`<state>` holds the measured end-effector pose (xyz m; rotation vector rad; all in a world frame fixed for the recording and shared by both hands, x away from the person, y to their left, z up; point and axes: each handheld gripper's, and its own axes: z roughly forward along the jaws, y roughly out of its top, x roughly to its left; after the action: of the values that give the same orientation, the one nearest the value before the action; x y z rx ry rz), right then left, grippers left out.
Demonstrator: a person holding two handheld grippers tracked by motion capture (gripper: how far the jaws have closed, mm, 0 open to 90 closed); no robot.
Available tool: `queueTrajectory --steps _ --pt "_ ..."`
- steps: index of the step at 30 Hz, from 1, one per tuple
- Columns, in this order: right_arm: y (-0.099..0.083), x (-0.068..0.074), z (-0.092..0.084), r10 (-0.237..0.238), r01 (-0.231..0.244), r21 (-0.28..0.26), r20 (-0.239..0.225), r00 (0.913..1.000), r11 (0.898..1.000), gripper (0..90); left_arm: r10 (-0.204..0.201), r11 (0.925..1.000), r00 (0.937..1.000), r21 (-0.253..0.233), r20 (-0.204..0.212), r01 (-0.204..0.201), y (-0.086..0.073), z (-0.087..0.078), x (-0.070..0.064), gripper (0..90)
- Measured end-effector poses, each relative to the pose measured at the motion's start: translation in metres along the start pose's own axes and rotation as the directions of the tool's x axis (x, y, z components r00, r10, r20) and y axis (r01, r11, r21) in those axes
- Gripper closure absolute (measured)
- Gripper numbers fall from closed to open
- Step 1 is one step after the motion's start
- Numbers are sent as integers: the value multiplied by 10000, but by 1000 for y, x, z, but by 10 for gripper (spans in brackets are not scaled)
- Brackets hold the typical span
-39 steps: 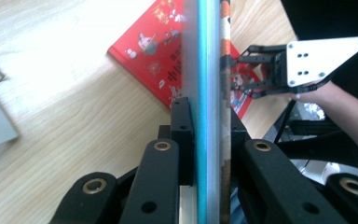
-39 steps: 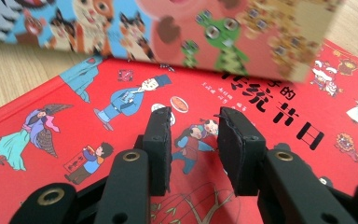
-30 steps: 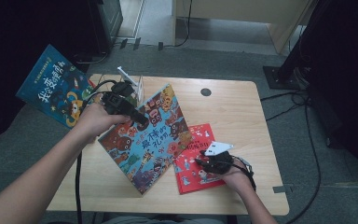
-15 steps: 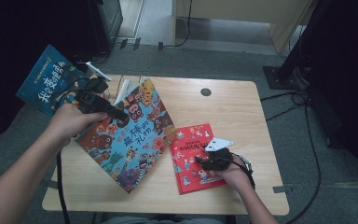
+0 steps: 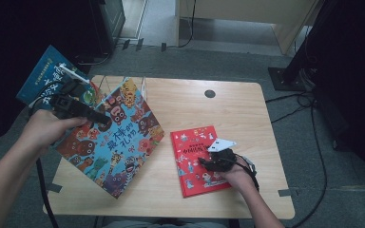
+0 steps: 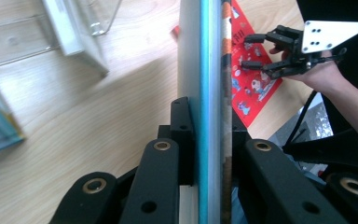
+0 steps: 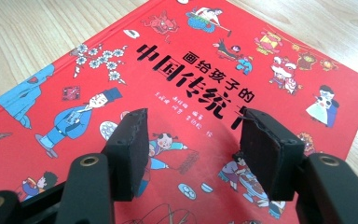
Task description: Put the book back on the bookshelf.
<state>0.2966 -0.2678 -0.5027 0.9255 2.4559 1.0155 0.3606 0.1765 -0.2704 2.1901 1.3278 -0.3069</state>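
My left gripper (image 5: 100, 118) is shut on the top edge of a blue picture book with animal faces (image 5: 116, 142), holding it tilted over the table's left side. In the left gripper view the book's edge (image 6: 210, 70) stands upright, clamped in my left gripper (image 6: 209, 135). A red picture book (image 5: 195, 164) lies flat on the table at the front right. My right gripper (image 5: 204, 161) hovers low over it, and its jaws have just been opening with nothing between them. The right gripper view shows my right gripper (image 7: 193, 149) open above the red cover (image 7: 205, 79).
A clear plastic stand (image 5: 123, 88) sits at the wooden table's (image 5: 237, 114) back left. Another blue book (image 5: 43, 78) stands beyond the table's left edge. There is a round cable hole (image 5: 209, 93) near the back. Dark furniture and cables lie on the floor to the right.
My left hand has carried the blue book to the left and a little up, away from the red book. The right hand has stayed over the red book.
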Motion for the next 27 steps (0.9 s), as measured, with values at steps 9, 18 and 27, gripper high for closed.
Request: queueTrajectory --steps 9,18,27 --pt "2 -1 2 -28 28 46 -54 10000 10000 426 -500 9986 9986 -167 -179 497 -19 -16 15 819" --pt "6 -3 6 34 -33 75 -141 9999 10000 426 -964 9945 9947 -438 -346 949 -38 -33 30 818" --pt "10 -4 10 56 -55 15 -232 9997 10000 433 -1694 9823 9848 -875 -374 1656 -57 -54 47 818"
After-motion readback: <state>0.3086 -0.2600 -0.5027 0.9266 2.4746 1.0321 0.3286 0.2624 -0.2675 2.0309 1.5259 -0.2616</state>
